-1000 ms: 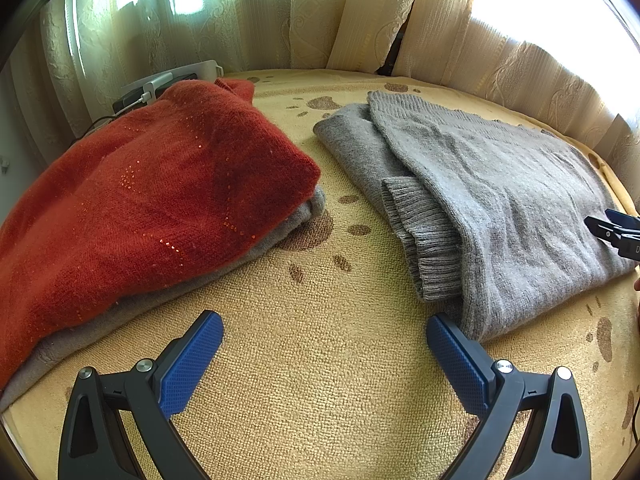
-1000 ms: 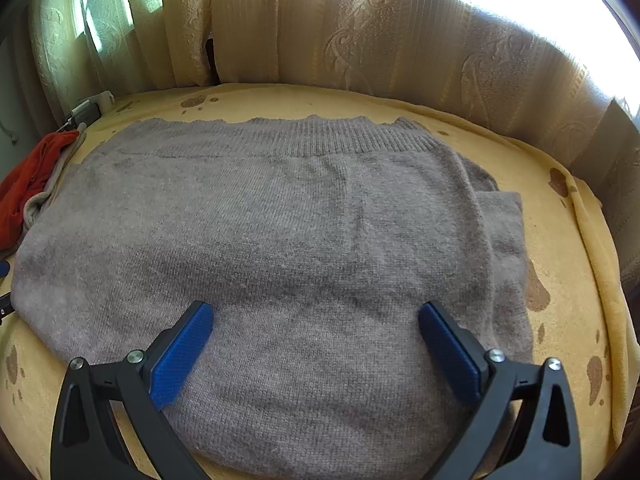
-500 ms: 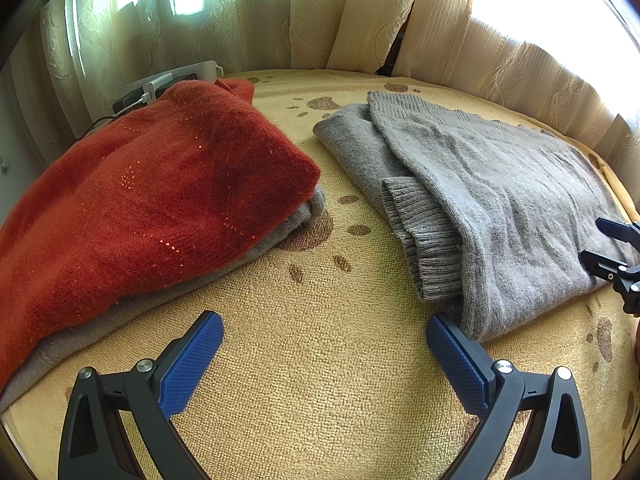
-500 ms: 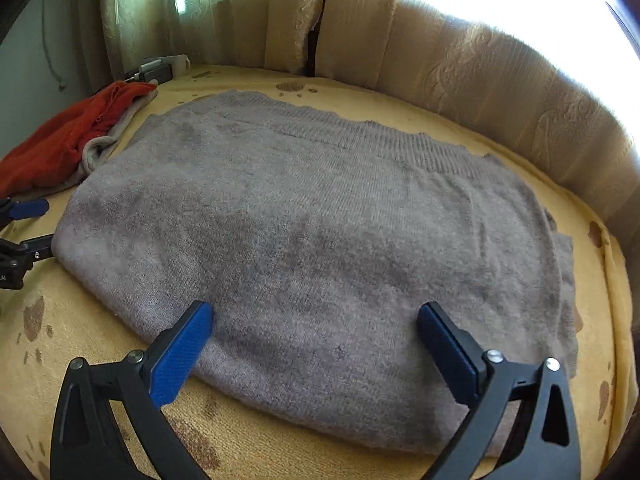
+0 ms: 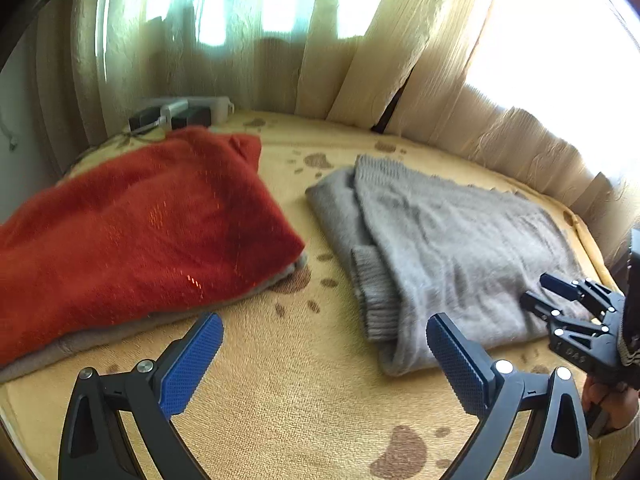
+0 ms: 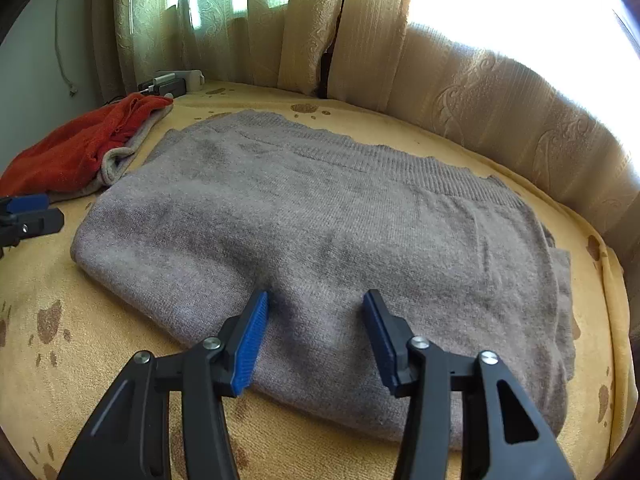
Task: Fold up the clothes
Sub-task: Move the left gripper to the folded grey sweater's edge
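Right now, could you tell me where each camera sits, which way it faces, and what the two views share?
Left wrist: on the left gripper, looking down across the yellow bedspread between the red sweater and grey sweater; its open fingers show, with the right gripper and a hand.
Right wrist: on the right gripper, over the grey sweater's near edge; its jaws have just been closing, fabric between them.
Shared: both sweaters, curtains, bedspread.

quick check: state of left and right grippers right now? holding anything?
Left gripper: open wide, holding nothing, above bare bedspread.
Right gripper: half open, jaws have just been closing over the grey sweater; nothing clamped yet.
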Tool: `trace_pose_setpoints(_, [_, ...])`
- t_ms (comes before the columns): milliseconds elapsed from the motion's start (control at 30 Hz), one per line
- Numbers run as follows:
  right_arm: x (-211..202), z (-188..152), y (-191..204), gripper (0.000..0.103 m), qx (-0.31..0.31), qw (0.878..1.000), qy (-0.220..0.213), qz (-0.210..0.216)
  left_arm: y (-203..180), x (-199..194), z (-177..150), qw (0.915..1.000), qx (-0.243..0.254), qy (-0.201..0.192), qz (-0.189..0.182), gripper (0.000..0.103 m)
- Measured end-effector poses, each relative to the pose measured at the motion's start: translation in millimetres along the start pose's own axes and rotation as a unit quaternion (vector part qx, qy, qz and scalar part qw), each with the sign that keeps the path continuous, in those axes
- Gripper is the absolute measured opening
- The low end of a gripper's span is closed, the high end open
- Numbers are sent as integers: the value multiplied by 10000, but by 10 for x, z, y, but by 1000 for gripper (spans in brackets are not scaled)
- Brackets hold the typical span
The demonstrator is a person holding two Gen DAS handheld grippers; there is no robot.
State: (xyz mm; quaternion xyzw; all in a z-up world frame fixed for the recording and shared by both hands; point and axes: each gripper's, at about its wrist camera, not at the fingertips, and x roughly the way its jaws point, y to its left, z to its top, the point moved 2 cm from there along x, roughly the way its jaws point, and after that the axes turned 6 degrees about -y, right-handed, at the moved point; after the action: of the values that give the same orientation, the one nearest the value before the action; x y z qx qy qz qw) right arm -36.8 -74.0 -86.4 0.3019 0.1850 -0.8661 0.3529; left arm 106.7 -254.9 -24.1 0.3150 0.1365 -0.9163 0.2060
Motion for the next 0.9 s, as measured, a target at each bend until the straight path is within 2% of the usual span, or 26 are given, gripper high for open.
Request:
trace_pose_setpoints(67, [-33,21,5,57,-16,10000,-91,-37,-117,-187,161,9990,245,-362,64,103])
trace_pose_setpoints(100, [-58,32,-15,69,43,9999,-150,-12,-179,-233,223,9983,362,-456,60,103])
trace_pose_setpoints(133, [-84,42,-41,85,117,9997,-206,-19,-237,-226,277,9979,458,-459,-7,103])
trace_pose_setpoints(167, [-116,53,-67,90,184,9994,-278,-48,-295,-191,318,9978,510,-416,-111,103])
trace_pose_setpoints(233, [-204,80,-129,89,287,9984,-458,-149,-372,-62,353,9980,494,-267,-275,103])
trace_pose_setpoints(267, [-243,102,-153,85,319,9977,-539,-246,-391,26,357,9982,449,-144,-379,103])
trace_pose_setpoints(333, [-304,142,-208,53,393,9961,-661,-439,-424,191,358,9974,322,84,-642,103])
trace_pose_setpoints(433, [-285,118,-392,55,764,9940,-664,-412,-334,438,389,9938,-196,464,-992,103])
trace_pose_setpoints(500, [-224,75,-513,64,1040,9923,-559,-364,-216,574,447,9886,-589,630,-1234,103])
trace_pose_setpoints(533, [-202,57,-553,73,1138,9914,-536,-348,-178,643,478,9860,-711,740,-1317,103])
trace_pose_setpoints(600, [-173,25,-615,83,1284,9898,-522,-333,-113,800,546,9825,-886,895,-1369,103])
trace_pose_setpoints(733, [-183,31,-600,83,1242,9898,-607,-338,20,1093,642,9815,-1050,1032,-1225,103])
trace_pose_setpoints(900, [-184,51,-570,83,1168,9904,-672,-311,33,1391,643,9816,-1003,1215,-1078,103])
